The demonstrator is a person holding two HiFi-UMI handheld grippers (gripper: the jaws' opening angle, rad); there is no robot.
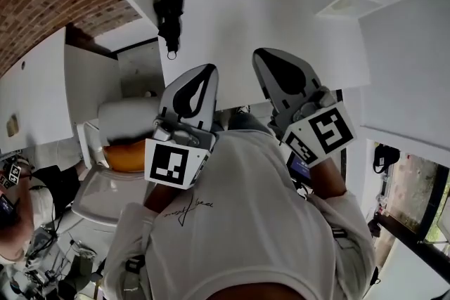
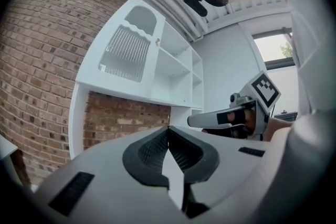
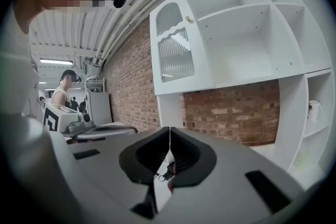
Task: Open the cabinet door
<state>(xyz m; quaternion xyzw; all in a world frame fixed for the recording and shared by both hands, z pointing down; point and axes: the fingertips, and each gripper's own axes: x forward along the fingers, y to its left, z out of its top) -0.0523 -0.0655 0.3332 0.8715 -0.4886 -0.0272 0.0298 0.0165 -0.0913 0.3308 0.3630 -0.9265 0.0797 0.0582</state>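
Left gripper has its jaws pressed together at the tips with nothing in them. The right gripper is the same deal, pinched closed and empty. They sit side by side in front of the person's white shirt, near each other but not touching, both pointing roughly level. Neither one is in contact with the cabinet. The cabinet door, white with a ribbed glass panel and a little knob, is swung wide open off the unit's left side, so the shelves show. Brick wall behind it all.
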